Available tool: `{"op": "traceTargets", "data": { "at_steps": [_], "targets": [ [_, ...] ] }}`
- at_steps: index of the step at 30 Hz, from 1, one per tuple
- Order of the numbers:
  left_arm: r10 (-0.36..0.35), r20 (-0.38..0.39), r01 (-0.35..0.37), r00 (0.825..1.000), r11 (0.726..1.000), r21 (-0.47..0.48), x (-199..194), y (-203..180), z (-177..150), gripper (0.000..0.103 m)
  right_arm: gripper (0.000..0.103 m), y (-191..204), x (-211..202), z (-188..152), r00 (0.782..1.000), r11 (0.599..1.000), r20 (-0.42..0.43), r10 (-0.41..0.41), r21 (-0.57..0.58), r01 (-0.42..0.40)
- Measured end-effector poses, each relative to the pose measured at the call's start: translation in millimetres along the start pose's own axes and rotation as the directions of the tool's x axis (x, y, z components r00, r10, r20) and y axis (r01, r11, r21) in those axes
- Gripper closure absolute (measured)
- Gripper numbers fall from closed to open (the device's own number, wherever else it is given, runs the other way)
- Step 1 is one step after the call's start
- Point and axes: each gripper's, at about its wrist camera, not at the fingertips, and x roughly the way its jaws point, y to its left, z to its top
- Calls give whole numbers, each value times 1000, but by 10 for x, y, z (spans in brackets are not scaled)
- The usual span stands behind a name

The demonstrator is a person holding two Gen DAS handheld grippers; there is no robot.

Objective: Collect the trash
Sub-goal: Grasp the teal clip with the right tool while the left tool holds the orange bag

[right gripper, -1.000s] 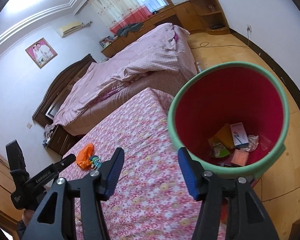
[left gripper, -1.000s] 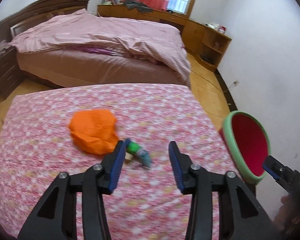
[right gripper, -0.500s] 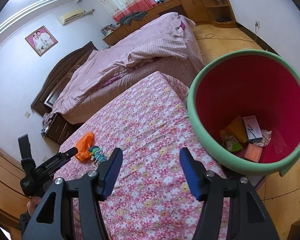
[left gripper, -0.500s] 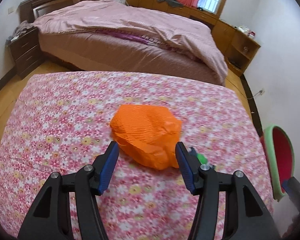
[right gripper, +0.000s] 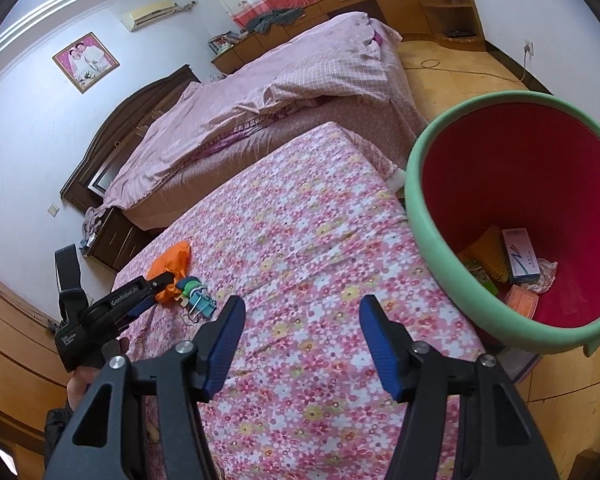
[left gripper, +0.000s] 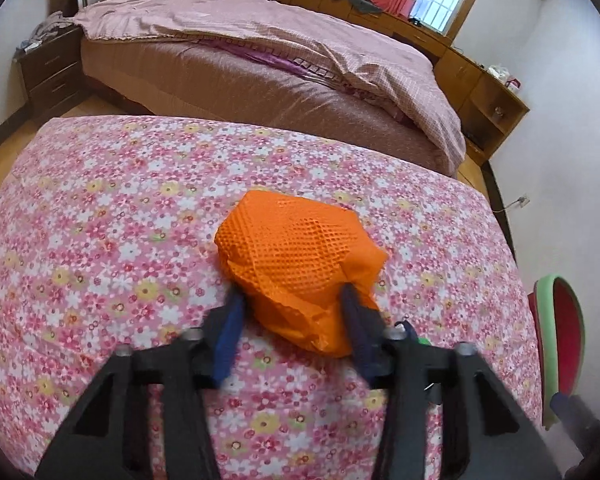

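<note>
Your left claw [left gripper: 290, 306], jaws just closing, pinches the orange mesh wad [left gripper: 296, 256] at frame centre on the floral desk [left gripper: 100, 220].

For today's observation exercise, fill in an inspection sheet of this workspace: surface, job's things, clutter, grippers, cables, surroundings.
Surface: flowered cloth, mostly bare.
Job's things: orange mesh wad on the cloth; red bin with green rim beside it, holding boxes and wrappers.
Clutter: small green and blue toy beside the wad.
Grippers: left gripper has just been closing, fingers pressing the wad; right gripper open, nothing between the fingers.
Cables: cord on the floor to a wall socket.
Surroundings: bed, cabinets, window.
</note>
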Motion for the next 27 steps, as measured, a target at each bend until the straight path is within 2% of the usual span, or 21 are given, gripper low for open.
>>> {"op": "traceTargets", "data": {
  "at_steps": [2,5,7,13,17,27],
  "targets": [
    [-44,-14,44,999,999,-13,23,12,14,85,41,34,19,-8,1000,1000,-4,3,-9,-3],
    [-55,-6,55,998,998,-3,2,-10,21,89,41,101,64,-16,1000,1000,-17,8,-25,-8],
    [-72,2,72,997,997,-2,-58,-8,11,96,41,148,85,-18,1000,999,-22,10,-40,-11],
    [-101,69,102,993,995,-13,-452,144,-70,99,41,360,193,8,999,995,-46,23,-95,-27],
    [-89,107,94,990,994,-49,-696,340,-175,99,41,526,309,-11,997,990,-72,35,-132,-44],
    [-38,159,55,987,994,-100,-850,744,-441,99,41,951,791,-146,990,965,-141,15,-258,-51]
  ]
}}
